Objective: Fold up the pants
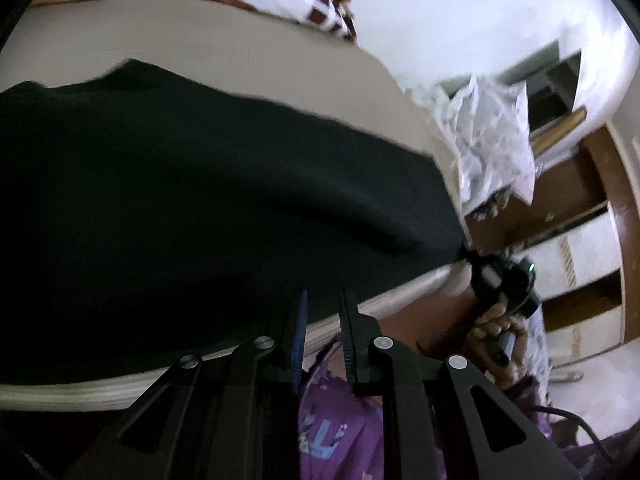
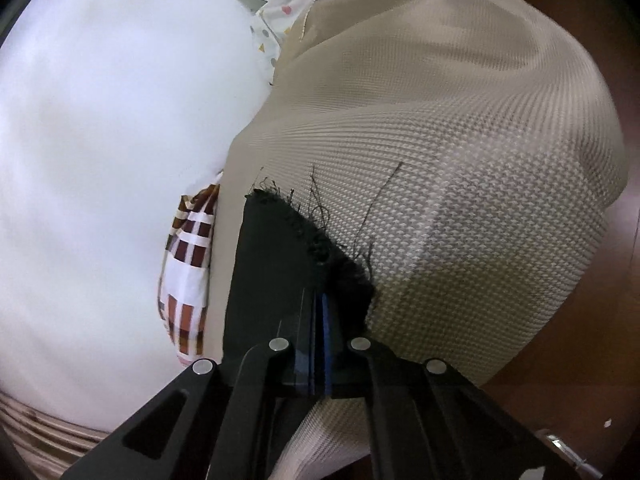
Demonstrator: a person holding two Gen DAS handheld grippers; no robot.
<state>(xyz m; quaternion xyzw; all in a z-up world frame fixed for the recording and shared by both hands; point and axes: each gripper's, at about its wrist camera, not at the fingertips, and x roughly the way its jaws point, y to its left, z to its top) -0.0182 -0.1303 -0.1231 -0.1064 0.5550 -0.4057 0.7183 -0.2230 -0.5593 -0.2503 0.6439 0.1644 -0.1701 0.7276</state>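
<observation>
A: Item one, largest. The mattress (image 2: pixel 460 152), beige, woven cover, lies ahead of and under both grippers. We list it as the bearing surface.

B: Item two, the pants (image 1: pixel 192 208), black. From the left gripper (image 1: pixel 324 312) they lie ahead and to its left, spread across the mattress. Their long axis runs crosswise to that gripper, ending at its right, where the cloth narrows to a corner at the mattress edge.

A: Item three, the right gripper (image 2: pixel 318 312). We record its jaws closed on the frayed hem (image 2: pixel 316 236) of the pants; loose threads stick out just beyond the tips. In the left view it sits at that far corner, in the person's hand (image 1: pixel 496 332).

B: Item four, the left gripper. Its fingers (image 1: pixel 300 320) stand nearly together with a narrow gap. We see no cloth between them; the gap looks down onto the mattress edge and a purple sleeve (image 1: pixel 340 420).

A: Nearer hand?

B: The right one already has the hem end. The left sits just off the near edge of the cloth, without a hold.

A: We judge, then, that the fold turns on carrying the hem along the long axis, away from the right gripper's corner, across the left gripper's front.

B: Smallest, for completeness: a checked cloth (image 2: pixel 188 280) left of the right gripper, apart from the pants.
</observation>
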